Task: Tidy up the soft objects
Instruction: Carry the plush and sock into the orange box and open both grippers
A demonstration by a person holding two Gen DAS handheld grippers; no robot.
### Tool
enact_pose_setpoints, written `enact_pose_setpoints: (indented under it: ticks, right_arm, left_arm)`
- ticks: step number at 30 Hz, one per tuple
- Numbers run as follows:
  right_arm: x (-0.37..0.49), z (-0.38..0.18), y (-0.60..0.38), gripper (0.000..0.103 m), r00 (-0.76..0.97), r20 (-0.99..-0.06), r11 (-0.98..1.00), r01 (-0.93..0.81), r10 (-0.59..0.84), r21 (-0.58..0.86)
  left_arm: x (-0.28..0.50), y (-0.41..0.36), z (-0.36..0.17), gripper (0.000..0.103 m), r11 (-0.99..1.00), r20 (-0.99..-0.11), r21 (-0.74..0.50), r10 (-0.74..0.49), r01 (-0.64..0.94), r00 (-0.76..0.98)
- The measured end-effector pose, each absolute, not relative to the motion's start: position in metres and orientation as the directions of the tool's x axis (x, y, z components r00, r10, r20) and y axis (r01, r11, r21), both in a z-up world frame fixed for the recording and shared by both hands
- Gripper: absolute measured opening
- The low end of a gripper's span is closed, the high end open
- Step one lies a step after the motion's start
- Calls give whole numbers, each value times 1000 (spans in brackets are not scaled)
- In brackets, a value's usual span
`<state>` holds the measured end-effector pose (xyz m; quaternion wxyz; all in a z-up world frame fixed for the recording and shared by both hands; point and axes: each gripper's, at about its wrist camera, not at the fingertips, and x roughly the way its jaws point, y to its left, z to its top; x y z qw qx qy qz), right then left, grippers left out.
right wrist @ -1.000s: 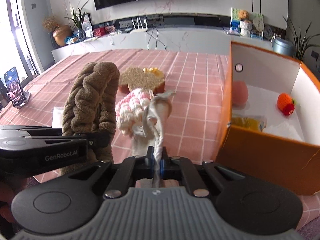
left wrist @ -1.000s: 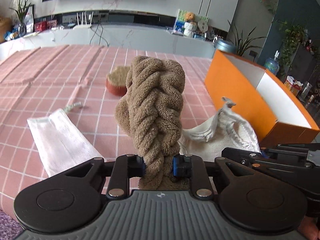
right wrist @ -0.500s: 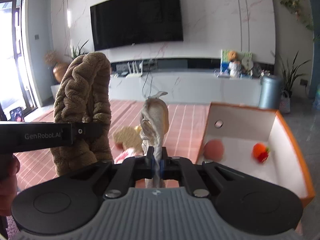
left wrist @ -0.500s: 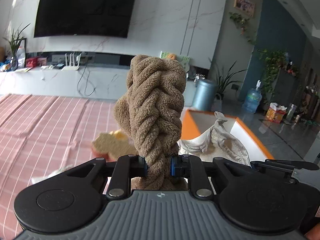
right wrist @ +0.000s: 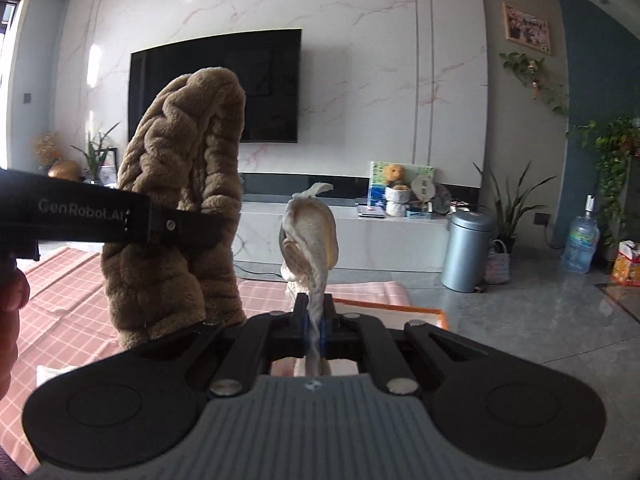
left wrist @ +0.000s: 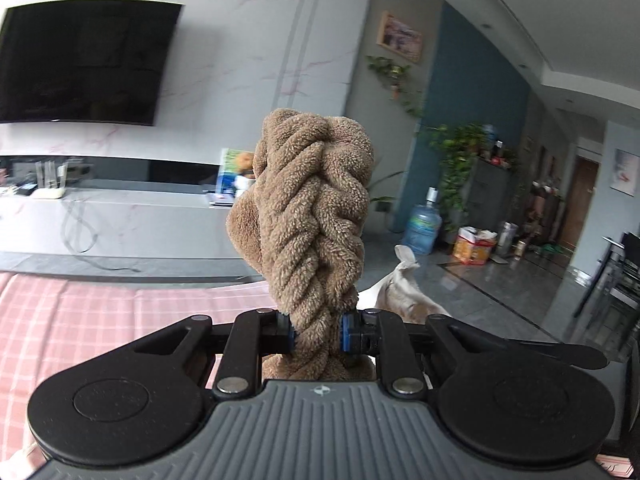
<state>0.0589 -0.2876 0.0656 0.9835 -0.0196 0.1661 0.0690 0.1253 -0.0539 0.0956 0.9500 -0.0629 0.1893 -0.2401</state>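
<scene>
Both grippers are rising w/ cameras tilting up vs. a sec ago. Left gripper (left wrist: pixel 318 334) is clamping the brown towel (left wrist: pixel 316 216); right gripper (right wrist: pixel 315 325) is pinching the white cloth (right wrist: pixel 310 236), above the orange box (right wrist: pixel 400 314). Drop-off prob. next.

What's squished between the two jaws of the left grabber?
A fluffy brown braided towel, standing up between the left gripper jaws. The left wrist view shows it best.

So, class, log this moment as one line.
left gripper: shut on brown towel | right gripper: shut on cream cloth | both lifted
</scene>
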Motion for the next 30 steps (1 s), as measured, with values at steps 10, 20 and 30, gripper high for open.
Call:
enact_pose_setpoints:
  ticks: [10,20,30]
  right_arm:
    - [113,34,-326,2,873,-487,999,-49,32,-22]
    - [154,-20,-328,2,755,-655,996,-71,24,-45]
    - [183,-46,-317,4,669,-743,993,-89,-2,-82]
  left_arm:
    - [195,-123,60,21,847,-500,-192,-520,496,693]
    - [226,-140,2,22,843,-648,-155,-481,516,590]
    - [230,-148,-19,25,848,-724,-74,-407,524,557]
